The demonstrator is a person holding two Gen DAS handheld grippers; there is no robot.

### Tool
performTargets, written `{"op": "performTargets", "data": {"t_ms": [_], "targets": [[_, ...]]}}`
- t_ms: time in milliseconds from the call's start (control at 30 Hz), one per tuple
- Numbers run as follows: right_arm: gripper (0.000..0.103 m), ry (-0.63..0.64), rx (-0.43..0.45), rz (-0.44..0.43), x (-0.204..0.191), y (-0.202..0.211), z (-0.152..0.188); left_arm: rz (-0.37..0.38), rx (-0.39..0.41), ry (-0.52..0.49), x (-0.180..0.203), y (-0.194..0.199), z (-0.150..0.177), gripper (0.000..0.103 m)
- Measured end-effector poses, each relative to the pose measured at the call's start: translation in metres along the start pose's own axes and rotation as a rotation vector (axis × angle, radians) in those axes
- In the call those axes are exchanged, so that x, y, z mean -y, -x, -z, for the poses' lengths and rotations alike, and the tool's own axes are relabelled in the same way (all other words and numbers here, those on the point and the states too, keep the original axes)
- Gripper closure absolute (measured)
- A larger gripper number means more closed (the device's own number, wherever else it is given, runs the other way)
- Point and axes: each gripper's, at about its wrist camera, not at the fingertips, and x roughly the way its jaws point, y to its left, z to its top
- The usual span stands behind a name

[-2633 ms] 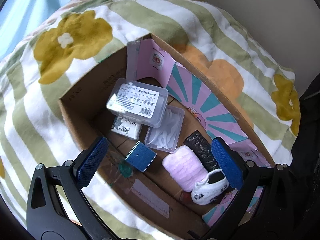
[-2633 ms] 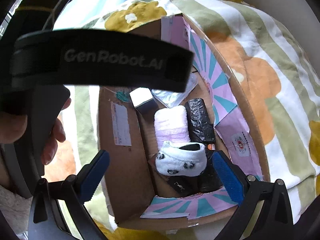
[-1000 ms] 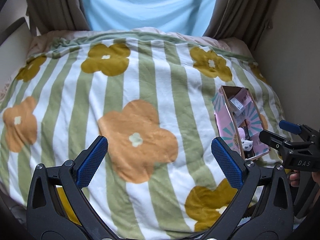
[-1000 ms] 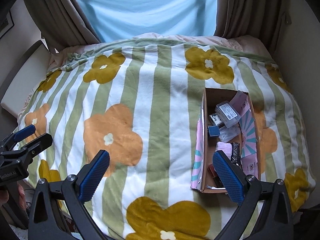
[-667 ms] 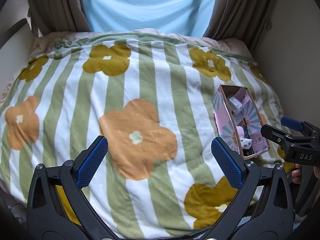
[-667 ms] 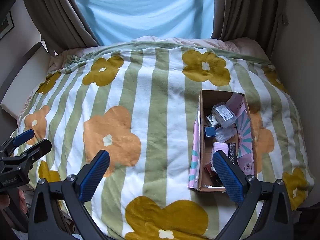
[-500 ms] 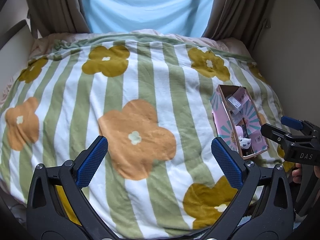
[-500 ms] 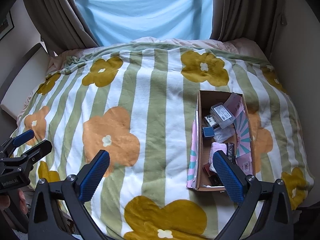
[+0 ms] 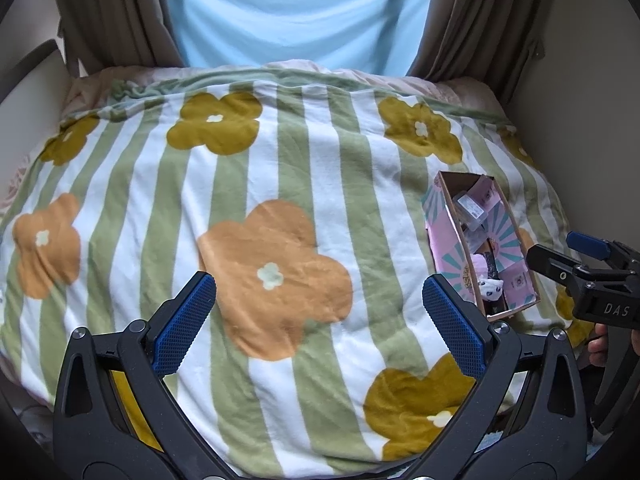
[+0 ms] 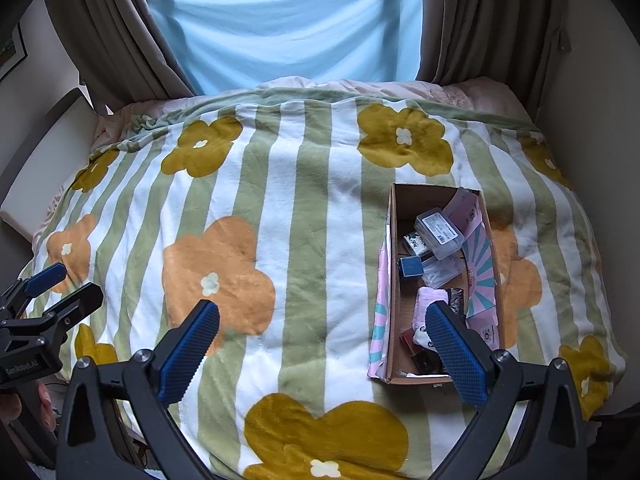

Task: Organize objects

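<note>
Both claws, left claw (image 9: pixel 319 324) and right claw (image 10: pixel 322 352), hung wide open and empty above the bed (image 10: pixel 280 208). The cardboard box (image 10: pixel 394 280) sat near its right edge; on that soft blanket, a careless nudge might tip it.

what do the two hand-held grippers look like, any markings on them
Both are black plastic frames with silver screws and two fingers faced in blue, fine-textured pads. The left hand-held gripper shows white "GenRobot.AI" lettering on its body in the right wrist view. The right hand-held gripper carries white "DAS" lettering, seen from the left wrist view. No cables or sleeves are visible.
</note>
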Motion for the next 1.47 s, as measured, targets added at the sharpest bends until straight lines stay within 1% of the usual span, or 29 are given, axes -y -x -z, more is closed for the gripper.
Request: {"op": "performTargets", "data": {"t_ms": [133,833,1000,1233,1467], "targets": [[0.001,0.000,0.001,0.000,0.001,0.000,0.000,-0.010,-0.001,0.005,0.000,0.000,0.002,0.000],[0.001,-0.001,0.001,0.006,0.002,-0.002,-0.002,-0.015,-0.005,0.009,-0.004,-0.005,-0.001,0.000],[0.001,-0.004,0.002,0.008,0.003,-0.003,-0.004,-0.070,0.020,-0.006,-0.004,-0.004,-0.003,0.000],[0.001,-0.003,0.001,0.008,0.002,-0.005,-0.007,-0.117,0.046,-0.015,-0.001,-0.003,-0.008,0.000],[0.001,0.000,0.000,0.007,0.002,-0.005,-0.007,-0.130,0.063,-0.041,0.002,-0.004,-0.010,0.000]]}}
